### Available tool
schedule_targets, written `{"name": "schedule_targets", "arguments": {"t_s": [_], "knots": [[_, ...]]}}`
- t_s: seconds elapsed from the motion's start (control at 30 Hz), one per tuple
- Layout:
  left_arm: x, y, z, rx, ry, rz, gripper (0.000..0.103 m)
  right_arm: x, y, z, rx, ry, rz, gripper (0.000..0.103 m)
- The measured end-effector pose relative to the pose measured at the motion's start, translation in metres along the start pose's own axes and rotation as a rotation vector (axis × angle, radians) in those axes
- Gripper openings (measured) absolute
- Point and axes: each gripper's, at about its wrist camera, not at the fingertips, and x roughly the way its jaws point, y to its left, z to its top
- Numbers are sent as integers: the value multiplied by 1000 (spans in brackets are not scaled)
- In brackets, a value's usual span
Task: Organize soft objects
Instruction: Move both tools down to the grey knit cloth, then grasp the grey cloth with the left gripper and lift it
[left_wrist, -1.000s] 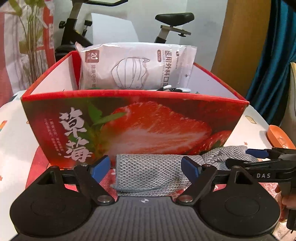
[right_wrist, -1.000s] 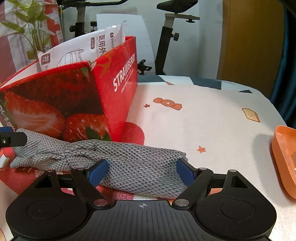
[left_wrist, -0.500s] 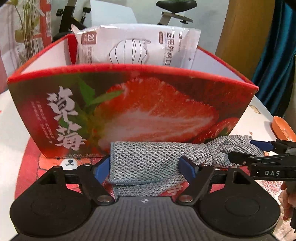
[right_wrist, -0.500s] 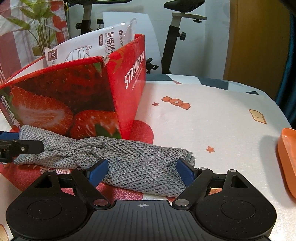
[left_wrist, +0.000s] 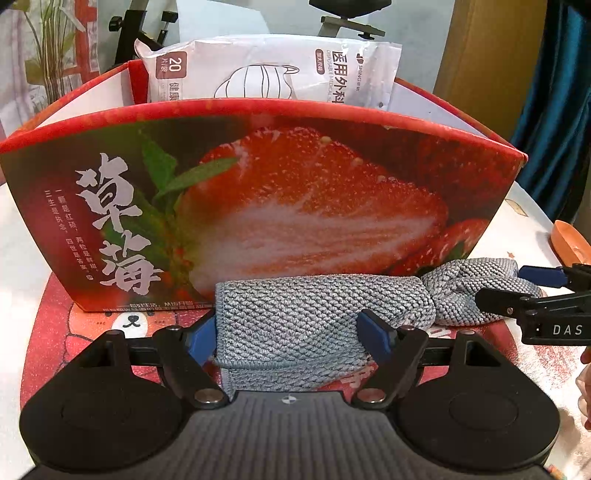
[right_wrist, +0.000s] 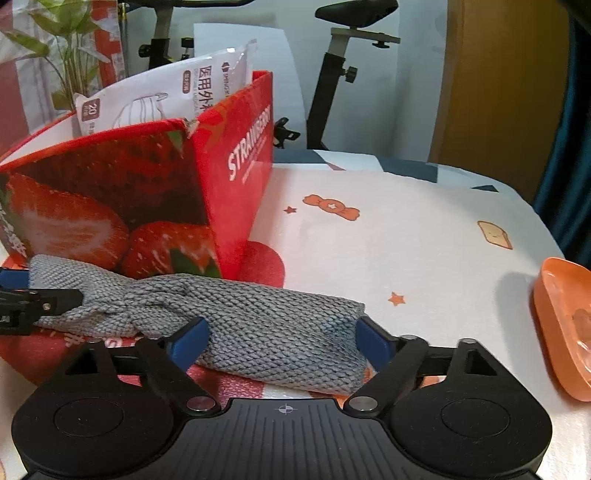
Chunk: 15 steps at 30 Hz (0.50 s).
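Now both wide-open grippers (left_wrist: 290, 334) (right_wrist: 282, 343) angled down astride the grey cloth (right_wrist: 258, 325).

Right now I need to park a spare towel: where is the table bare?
Free: the white tablecloth between the strawberry box and the orange dish. Crowded: in front of the box, where the grey cloth lies between both tongs.

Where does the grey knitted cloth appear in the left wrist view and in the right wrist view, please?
Left wrist view: grey knitted cloth lies bottom centre, before the box.
Right wrist view: it stretches from left edge to bottom centre.
Shared landmark: the strawberry box, directly behind it in both.
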Motion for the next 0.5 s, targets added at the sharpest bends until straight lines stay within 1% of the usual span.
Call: {"name": "schedule_targets", "arguments": {"t_s": [0.07,0.17,0.27,0.3,0.33,0.37,0.4,0.47,0.5], "knots": [[0,0,-1,5,-4,-1,81,2,0,-1,0,2,-17,87],[-1,-1,-3,5,-9,0,81,4,-4,-3,26,6,-7,88],[-1,-3,-3,16,-11,6,77,4,-6,-4,40,6,2,87],[-2,-3,-3,17,-11,5,74,4,-6,-4,42,6,4,85],[-3,-3,-3,18,-11,2,67,4,-5,-4,42,6,5,82],[-4,-4,-4,18,-11,-3,63,4,-5,-4,42,6,8,80],[-4,-4,-4,20,-8,-16,56,4,-4,-4,42,6,12,75],[-5,-4,-3,15,-4,-25,55,3,-2,-4,41,6,26,68],[-5,-4,-4,12,-3,-28,53,3,-1,-4,39,8,36,62]]}}
